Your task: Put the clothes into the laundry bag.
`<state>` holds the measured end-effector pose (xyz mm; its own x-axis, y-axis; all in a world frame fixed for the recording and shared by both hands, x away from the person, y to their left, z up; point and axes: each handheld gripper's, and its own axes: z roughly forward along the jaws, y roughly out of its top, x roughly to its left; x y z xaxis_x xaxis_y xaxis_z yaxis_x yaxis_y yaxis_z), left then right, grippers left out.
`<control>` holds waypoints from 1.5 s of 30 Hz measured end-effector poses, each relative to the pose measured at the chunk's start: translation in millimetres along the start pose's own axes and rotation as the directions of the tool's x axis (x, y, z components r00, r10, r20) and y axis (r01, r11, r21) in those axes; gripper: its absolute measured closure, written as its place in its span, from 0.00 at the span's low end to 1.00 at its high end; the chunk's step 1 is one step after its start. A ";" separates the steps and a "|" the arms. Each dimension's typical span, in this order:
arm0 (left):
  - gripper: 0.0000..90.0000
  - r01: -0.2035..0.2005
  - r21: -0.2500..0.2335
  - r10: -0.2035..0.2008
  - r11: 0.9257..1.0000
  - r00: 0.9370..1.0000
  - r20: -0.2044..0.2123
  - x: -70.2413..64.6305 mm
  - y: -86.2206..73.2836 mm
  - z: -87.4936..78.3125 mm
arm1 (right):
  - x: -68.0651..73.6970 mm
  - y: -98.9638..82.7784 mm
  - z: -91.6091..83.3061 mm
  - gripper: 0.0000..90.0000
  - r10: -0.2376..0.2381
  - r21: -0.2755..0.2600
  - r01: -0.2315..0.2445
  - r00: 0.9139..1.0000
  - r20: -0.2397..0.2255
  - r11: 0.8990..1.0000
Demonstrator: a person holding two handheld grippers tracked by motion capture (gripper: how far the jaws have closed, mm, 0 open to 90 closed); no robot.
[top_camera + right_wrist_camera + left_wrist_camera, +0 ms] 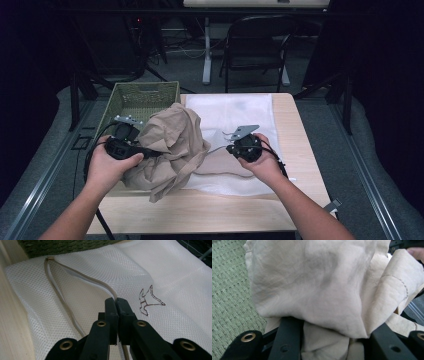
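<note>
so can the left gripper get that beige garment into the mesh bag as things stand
Probably not yet. The left gripper holds the beige garment, but the mesh bag lies flat; the right gripper has pinched its opening edge, barely lifted, so no open gap shows.

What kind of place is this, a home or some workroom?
Probably a workroom or lab, not a home: a bare wooden table among dark curtains, a folding chair behind it, and cables on the grey floor.
</note>
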<state>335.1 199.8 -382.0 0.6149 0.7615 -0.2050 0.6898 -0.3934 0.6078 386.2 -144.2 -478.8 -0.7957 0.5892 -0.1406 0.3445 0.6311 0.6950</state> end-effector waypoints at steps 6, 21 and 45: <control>0.73 -0.007 -0.001 0.007 1.000 1.000 0.013 -3.6 -6.2 1.2 | -7.3 6.3 -4.8 0.98 0.019 -0.008 -0.019 1.000 -0.009 1.000; 0.73 -0.033 0.000 0.033 0.999 0.999 0.039 -18.0 -24.8 6.8 | -18.5 17.3 -15.1 0.98 0.044 -0.047 -0.045 0.999 -0.011 0.998; 0.73 -0.088 -0.015 0.089 0.996 0.993 0.081 -42.2 -38.1 25.6 | -23.7 31.9 -19.7 0.98 0.047 -0.071 -0.046 0.999 0.014 0.996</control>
<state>292.7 169.5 -416.2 0.7029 0.6790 -0.2119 0.6272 -0.4512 0.6349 406.2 -148.0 -439.5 -0.7716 0.6252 -0.1171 0.3448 0.5659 0.7489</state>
